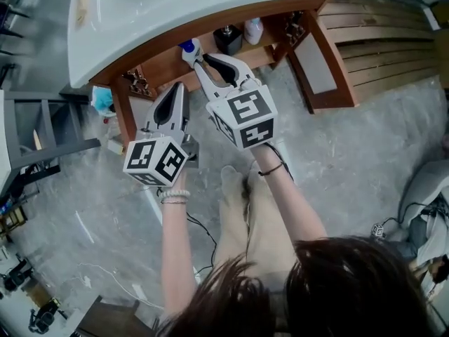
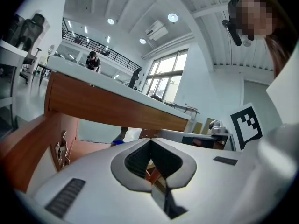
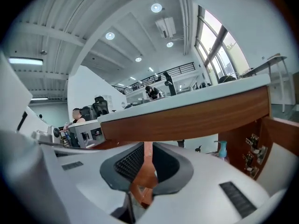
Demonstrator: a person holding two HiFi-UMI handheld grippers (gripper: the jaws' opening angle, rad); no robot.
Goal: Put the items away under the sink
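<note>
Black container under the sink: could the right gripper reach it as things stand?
Probably yes: the right gripper points into the open shelf, with nothing between it and the black container.

Shelf's (image 1: 163, 67) right side is being hogged by a black container (image 1: 228, 39) and white bottle (image 1: 254, 30); left part's being left free.

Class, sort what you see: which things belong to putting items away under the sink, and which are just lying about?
Belongs to the job: sink, under-sink shelf, black bottle, white bottle, blue-topped pump bottle.
Lying about: grey shelving, slatted wooden platform.
</note>
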